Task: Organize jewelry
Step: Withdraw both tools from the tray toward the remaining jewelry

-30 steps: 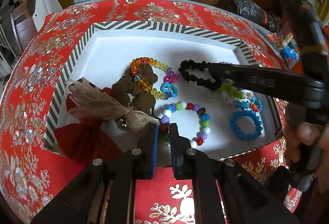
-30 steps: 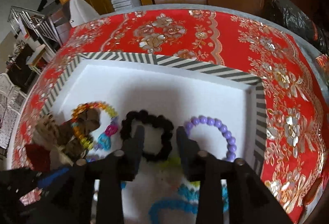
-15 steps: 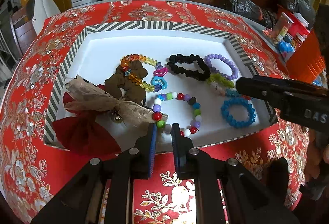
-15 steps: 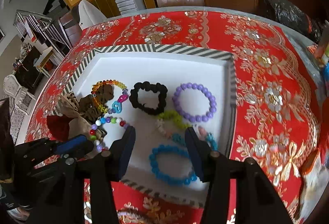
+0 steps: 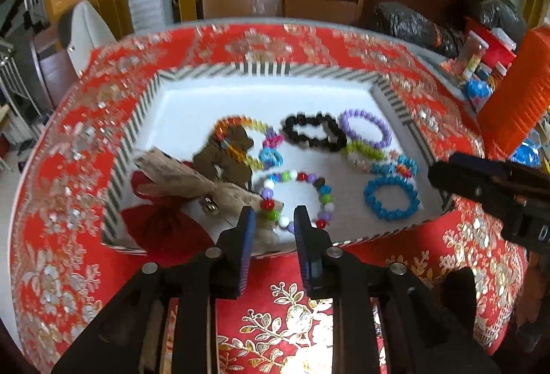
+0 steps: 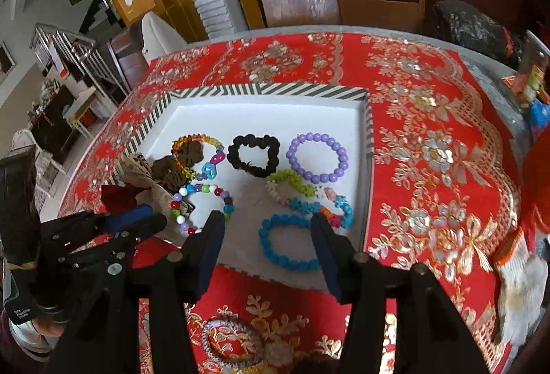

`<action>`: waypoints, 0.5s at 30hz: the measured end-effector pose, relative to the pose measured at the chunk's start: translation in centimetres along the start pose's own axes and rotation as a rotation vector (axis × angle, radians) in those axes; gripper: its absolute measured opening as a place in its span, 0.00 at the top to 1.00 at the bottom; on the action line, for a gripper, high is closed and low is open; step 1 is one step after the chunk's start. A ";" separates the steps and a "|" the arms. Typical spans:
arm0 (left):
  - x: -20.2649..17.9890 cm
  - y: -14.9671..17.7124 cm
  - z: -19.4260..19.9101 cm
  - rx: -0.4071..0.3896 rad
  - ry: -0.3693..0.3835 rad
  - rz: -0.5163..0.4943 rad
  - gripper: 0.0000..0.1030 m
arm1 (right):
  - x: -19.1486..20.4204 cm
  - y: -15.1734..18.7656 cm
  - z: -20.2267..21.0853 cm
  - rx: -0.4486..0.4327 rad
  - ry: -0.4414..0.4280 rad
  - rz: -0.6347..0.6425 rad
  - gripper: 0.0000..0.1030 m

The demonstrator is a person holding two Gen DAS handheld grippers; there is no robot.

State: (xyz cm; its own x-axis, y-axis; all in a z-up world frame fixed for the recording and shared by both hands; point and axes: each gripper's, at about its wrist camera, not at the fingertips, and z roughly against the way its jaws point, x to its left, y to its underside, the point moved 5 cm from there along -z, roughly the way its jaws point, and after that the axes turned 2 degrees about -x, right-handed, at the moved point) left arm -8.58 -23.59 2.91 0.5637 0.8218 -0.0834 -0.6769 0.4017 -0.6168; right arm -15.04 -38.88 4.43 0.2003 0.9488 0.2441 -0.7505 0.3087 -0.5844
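Your left gripper (image 5: 273, 224) hangs at the near edge of the tray (image 5: 264, 68), fingers parted w/ nothing between them, tips just over the multicolor bracelet (image 5: 297, 195). Your right gripper (image 6: 268, 236) sits wide apart too, empty, framing the blue bracelet (image 6: 288, 245) at the tray's near right corner; from the left cam it shows as a dark bar (image 5: 488, 183) off to the right, above the cloth. All jewelry lies in the white tray w/ striped rim: purple bracelet (image 6: 318, 157) far right, black scrunchie (image 6: 253, 154) beside it, apart. Amber bracelet (image 6: 196, 152) to the left, lying over a brown bow (image 6: 185, 161), w/ pink and blue links (image 6: 213, 164) at its right end. Green-white-teal strand (image 6: 306, 195) runs between purple and blue, touching or just beside both, can't tell exactly. Tan bow (image 5: 192, 178) w/ a small bell and a red bow (image 5: 161, 226) drape over the near left rim. Tray rests on the red floral tablecloth (image 6: 429, 147). Left cam is blurry. Chairs (image 6: 378, 1) and a black bag (image 6: 477, 30) behind the table.
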 end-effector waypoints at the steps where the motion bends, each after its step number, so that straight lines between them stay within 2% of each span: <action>1: 0.0 -0.1 0.4 -0.014 -0.011 -0.003 0.73 | 0.1 0.2 0.5 -0.010 0.007 0.004 0.45; 7: 0.3 0.1 2.5 -0.065 -0.040 0.011 0.72 | 0.6 1.2 2.4 -0.048 0.033 0.020 0.42; 11: 0.8 0.8 3.2 -0.071 -0.072 0.021 0.72 | 0.5 2.0 3.1 -0.047 0.036 0.017 0.42; 15: 1.1 1.6 3.8 -0.067 -0.063 0.041 0.72 | 0.0 2.7 4.1 -0.058 0.061 0.034 0.42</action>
State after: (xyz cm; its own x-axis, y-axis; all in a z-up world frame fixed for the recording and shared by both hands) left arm -10.84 -20.54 4.79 0.5034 0.8619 -0.0613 -0.6648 0.3410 -0.6647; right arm -19.62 -38.28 6.05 0.2146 0.9605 0.1770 -0.7199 0.2781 -0.6359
